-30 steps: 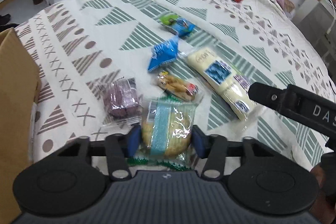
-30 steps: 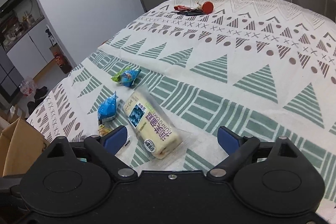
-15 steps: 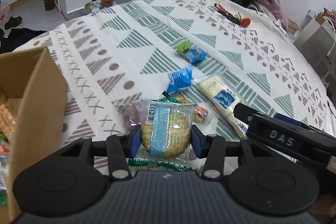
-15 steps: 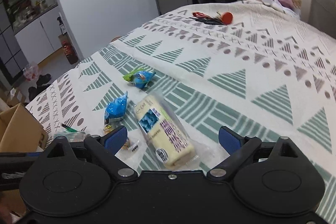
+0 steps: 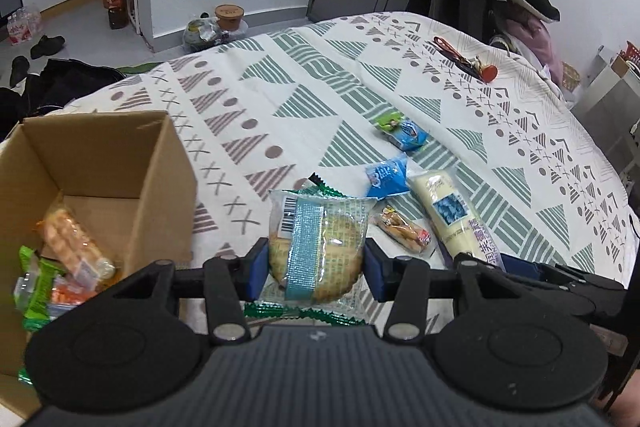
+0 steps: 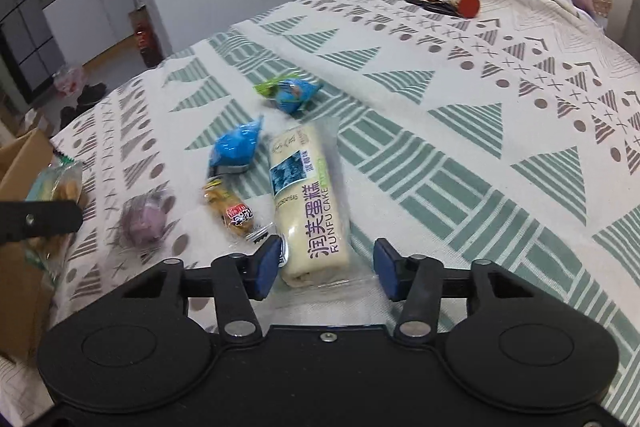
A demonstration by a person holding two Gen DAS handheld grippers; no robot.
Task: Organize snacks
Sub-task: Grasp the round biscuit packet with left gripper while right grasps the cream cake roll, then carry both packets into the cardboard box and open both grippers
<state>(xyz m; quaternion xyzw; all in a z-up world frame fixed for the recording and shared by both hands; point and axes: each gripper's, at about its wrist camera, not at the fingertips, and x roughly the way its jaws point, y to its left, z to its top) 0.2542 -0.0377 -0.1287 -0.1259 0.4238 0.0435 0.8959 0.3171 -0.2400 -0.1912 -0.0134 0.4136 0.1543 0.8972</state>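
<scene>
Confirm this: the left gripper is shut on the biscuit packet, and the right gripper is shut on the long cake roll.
Half wrong. The left gripper is shut on the biscuit packet, but the right wrist view shows the right gripper open, its fingers either side of the long cake roll, which lies on the cloth.

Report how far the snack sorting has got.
Done: several packets already lie in the cardboard box. In hand: the left gripper is shut on the round biscuit pack, not yet over the box; the right gripper is open around the cake roll, which lies on the cloth. Left: the purple snack, small orange packet, blue packet and blue-green packet.
</scene>
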